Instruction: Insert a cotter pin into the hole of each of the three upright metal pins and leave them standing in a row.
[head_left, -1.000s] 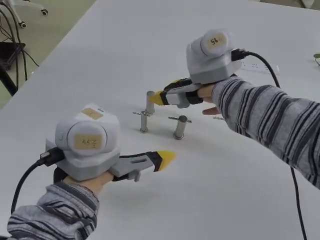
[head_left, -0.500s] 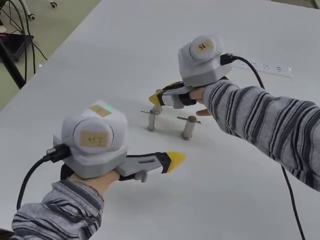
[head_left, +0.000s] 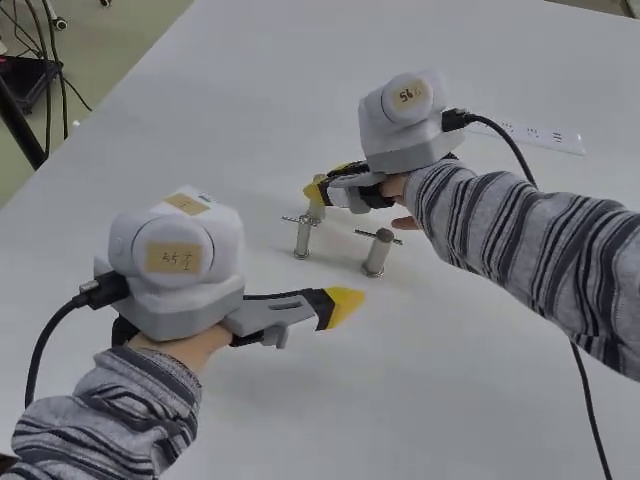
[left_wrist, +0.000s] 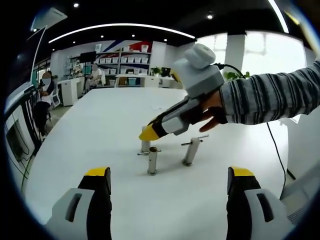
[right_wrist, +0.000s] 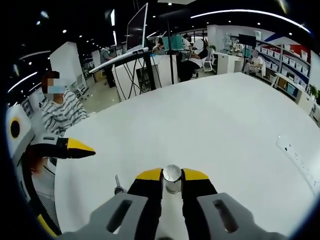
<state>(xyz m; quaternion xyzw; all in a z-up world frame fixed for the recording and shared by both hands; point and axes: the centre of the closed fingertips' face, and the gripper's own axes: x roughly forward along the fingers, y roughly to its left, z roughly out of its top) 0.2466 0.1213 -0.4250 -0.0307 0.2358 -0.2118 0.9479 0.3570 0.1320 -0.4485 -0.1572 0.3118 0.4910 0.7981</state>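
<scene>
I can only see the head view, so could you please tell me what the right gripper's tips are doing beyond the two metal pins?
Observer: In the right gripper view, the right gripper has its yellow jaws close against both sides of a third metal pin, seen from above.
Operator: Thank you. Is the left gripper open?
Observer: Yes. The left gripper view shows the left gripper with jaws wide apart and nothing between them.
Operator: Is that third pin upright?
Observer: Yes. In the left gripper view it stands upright on the table, just beyond the nearest pin.
</scene>
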